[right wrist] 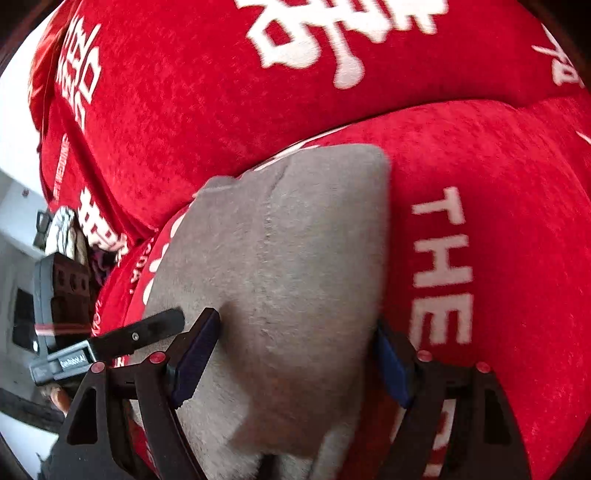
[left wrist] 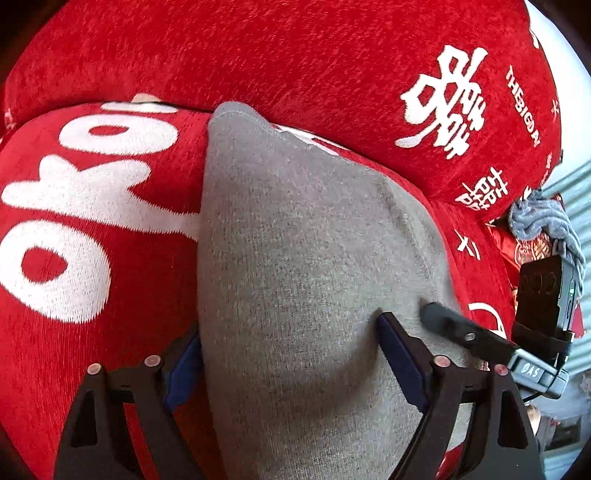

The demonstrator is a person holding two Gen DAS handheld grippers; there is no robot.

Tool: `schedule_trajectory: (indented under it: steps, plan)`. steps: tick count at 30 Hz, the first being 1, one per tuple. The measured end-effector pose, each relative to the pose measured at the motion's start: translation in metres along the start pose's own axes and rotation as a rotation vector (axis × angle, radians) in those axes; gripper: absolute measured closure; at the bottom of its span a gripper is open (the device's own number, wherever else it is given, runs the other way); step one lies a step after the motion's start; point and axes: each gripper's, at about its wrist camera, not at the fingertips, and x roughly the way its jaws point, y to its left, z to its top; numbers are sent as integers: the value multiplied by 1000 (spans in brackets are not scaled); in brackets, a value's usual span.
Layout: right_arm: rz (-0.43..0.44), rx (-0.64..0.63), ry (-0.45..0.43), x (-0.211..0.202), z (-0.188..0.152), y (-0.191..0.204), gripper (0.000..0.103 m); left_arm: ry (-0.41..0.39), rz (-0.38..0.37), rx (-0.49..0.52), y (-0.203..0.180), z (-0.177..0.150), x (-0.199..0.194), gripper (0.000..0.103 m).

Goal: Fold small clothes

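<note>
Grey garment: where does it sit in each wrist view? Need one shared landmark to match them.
Left wrist view: the grey garment fills the centre, running from the bottom edge up to a narrow end left of centre, on the red printed cover.
Right wrist view: it fills the centre and lower middle, its squared far end near mid-frame.
Shared landmark: the big white character on the red back cushion.

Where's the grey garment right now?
The grey garment lies on the red cushion, centred in both wrist views, between each gripper's open fingers.
</note>
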Motion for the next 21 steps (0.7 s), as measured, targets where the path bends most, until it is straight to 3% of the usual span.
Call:
schedule_trajectory:
  steps: [5,11,21]
  plan:
    - [-39,-54,-27,-5,-1,20,62,-15,-34,-5,-3,3,-10,55]
    - [-113,-138,-70,-21,-6,50,69,-59,85,111,-34,-6,-24,59]
    - [-127,-224,-125,-53,-29,91,69,-133,100,155,-46,-34,-74,59]
